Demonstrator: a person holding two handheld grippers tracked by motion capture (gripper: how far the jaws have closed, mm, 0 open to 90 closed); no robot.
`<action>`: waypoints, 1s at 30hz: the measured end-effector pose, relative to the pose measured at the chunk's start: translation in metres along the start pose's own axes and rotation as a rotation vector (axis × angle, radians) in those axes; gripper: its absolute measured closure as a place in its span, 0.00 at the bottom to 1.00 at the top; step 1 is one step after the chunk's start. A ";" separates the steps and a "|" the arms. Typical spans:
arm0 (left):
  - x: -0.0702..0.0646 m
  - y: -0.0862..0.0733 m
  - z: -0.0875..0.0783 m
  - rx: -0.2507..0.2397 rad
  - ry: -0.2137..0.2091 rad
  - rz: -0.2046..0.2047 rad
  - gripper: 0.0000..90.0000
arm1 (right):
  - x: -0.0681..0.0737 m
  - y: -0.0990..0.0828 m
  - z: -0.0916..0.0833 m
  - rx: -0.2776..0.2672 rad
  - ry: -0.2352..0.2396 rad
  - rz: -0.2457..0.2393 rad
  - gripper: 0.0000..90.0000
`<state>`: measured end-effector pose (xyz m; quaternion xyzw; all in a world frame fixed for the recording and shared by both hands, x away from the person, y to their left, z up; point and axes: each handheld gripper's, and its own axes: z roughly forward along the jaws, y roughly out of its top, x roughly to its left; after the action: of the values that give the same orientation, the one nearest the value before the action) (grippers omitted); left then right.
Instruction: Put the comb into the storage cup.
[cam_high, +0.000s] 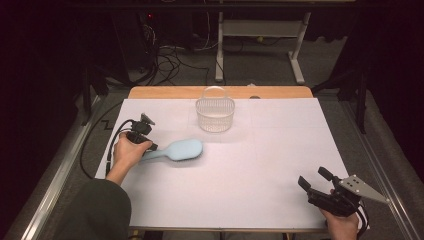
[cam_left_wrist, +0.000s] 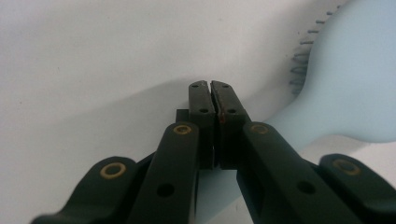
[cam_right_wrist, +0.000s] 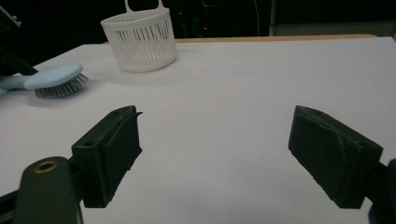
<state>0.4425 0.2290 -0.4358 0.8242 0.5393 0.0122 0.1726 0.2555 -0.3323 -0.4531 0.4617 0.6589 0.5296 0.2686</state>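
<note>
High view
- Table edges: a white sheet covers the table (cam_high: 280, 165), with a strip of bare wood at the top of the frame.
- Open room: the middle and right of the sheet lie free between the two grippers, which are well apart.
- Hairbrush (cam_high: 176, 150): pale blue, smooth oval back up, left of centre, handle pointing left toward the left gripper.
- Basket (cam_high: 215, 114): white slatted plastic, round, with a hoop handle, upper centre, near the brush head but apart from it.
- Left gripper (cam_high: 150, 145): in the left hand (cam_high: 126, 152), tips at the brush handle.
- Right gripper (cam_high: 314, 181): lower right of the frame, near the front edge, jaws spread.

Left gripper view
- Jaws: the left gripper (cam_left_wrist: 211, 86) has its black jaws pressed together, nothing visible between them.
- Hairbrush (cam_left_wrist: 345, 93): upper right, bristles showing at its edge; its handle runs down just beside the right jaw; whether they touch I cannot tell.

Right gripper view
- Jaws: the right gripper (cam_right_wrist: 215, 126) stands wide open and empty over bare white sheet.
- Hairbrush (cam_right_wrist: 53, 79): upper left, bristles down.
- Basket (cam_right_wrist: 139, 39): top, left of centre.
</note>
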 end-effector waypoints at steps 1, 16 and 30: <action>0.000 0.000 0.000 0.000 0.000 0.000 0.98 | 0.000 0.000 0.000 -0.001 0.000 0.000 0.19; -0.006 -0.014 -0.004 0.002 -0.022 0.015 0.98 | 0.000 0.000 0.000 0.001 0.000 0.001 0.19; -0.012 -0.030 -0.005 -0.014 -0.050 0.035 0.98 | 0.000 0.000 0.000 0.000 -0.001 0.000 0.19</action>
<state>0.4101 0.2298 -0.4377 0.8324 0.5200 -0.0014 0.1914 0.2556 -0.3320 -0.4531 0.4621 0.6588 0.5294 0.2688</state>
